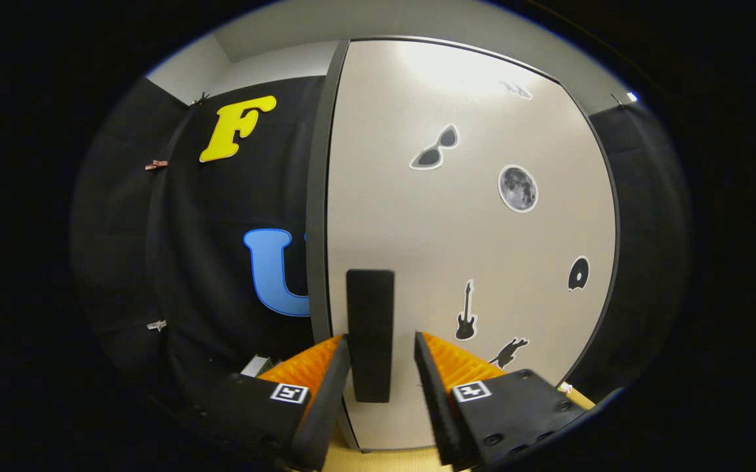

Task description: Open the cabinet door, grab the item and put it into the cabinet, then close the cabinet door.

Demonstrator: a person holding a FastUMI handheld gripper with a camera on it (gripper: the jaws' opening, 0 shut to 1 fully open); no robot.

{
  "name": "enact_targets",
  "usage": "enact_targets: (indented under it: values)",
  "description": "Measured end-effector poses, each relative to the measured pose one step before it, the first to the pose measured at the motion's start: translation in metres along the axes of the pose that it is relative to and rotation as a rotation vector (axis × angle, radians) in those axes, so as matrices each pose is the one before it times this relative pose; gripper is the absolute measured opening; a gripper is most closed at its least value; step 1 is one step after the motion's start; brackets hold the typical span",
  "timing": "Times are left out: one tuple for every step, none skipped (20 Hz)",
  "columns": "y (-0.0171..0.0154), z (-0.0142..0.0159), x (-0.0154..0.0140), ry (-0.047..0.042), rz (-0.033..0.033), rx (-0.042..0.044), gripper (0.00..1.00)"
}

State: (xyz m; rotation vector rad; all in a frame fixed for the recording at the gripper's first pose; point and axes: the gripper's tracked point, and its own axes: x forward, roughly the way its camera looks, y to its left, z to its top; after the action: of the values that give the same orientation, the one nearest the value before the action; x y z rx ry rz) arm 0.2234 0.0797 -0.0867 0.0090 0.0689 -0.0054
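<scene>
The cabinet door (482,262) is a pale panel with dark stickers, and it stands closed right in front of me. Near its left edge hangs a black vertical bar handle (370,314). My gripper (381,339) is open with the handle's lower part between its fingers. The left finger (325,377) is close beside the handle, while a gap shows between the handle and the right finger (433,377). A small pale and green object (258,365) peeks out beyond the left finger, low beside the cabinet; I cannot tell what it is.
The cabinet's dark side edge (317,196) runs up along the left of the door. A light wooden surface (384,460) lies under the cabinet. Black cloth walls with clips (155,164) close in both sides.
</scene>
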Motion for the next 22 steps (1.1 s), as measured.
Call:
enact_targets:
  values:
    - [-0.00021, 0.00117, -0.00093, -0.00028, -0.00380, -0.00666, 0.57]
    - [0.00498, 0.00014, 0.00018, 0.00102, 0.02287, 0.00040, 0.56]
    - [0.00091, -0.00382, 0.00700, -0.00821, -0.00623, -0.00985, 0.48]
    - [0.00065, 0.00284, -0.00474, 0.00366, -0.00551, -0.00960, 0.40]
    - [0.00039, -0.00090, 0.00014, 0.00420, -0.00383, -0.00677, 0.37]
    - [0.00001, 0.00010, -0.00001, 0.00859, -0.00130, -0.00190, 0.31]
    - [0.00042, -0.00252, 0.00062, 0.00862, 0.00158, -0.00589, 0.31]
    - [-0.00052, 0.00028, -0.00070, 0.01014, 0.00329, -0.00670, 0.24]
    - [-0.00021, -0.00034, -0.00118, 0.00490, 0.00569, -0.00308, 0.24]
    - [0.00012, -0.00087, -0.00121, 0.00309, 0.00792, 0.00806, 0.24]
    - [0.00053, -0.00004, -0.00222, -0.00103, 0.00815, 0.01101, 0.24]
    - [-0.00106, -0.00017, -0.00166, 0.00145, 0.00775, 0.00635, 0.24]
    - [0.00020, -0.00030, -0.00321, 0.00255, 0.00622, 0.00226, 0.24]
    - [0.00061, 0.00029, -0.00406, 0.00063, 0.00355, 0.00219, 0.24]
    - [-0.00056, -0.00037, -0.00414, 0.00065, 0.00213, 0.00244, 0.24]
    - [-0.00058, 0.00017, -0.00408, -0.00064, -0.00046, 0.00375, 0.24]
    - [-0.00142, 0.00005, -0.00520, -0.00048, -0.00074, 0.00306, 0.24]
    - [-0.00089, -0.00077, -0.00527, -0.00118, -0.00129, 0.00199, 0.24]
    - [-0.00198, -0.00015, -0.00689, -0.00212, -0.00264, -0.00043, 0.24]
    - [-0.00212, 0.00011, -0.00673, -0.00284, -0.00410, -0.00172, 0.24]
    - [-0.00220, -0.00030, -0.00840, 0.00177, -0.00357, -0.00034, 0.24]
    - [-0.00130, 0.00014, -0.00534, 0.00354, -0.00115, 0.00453, 0.24]
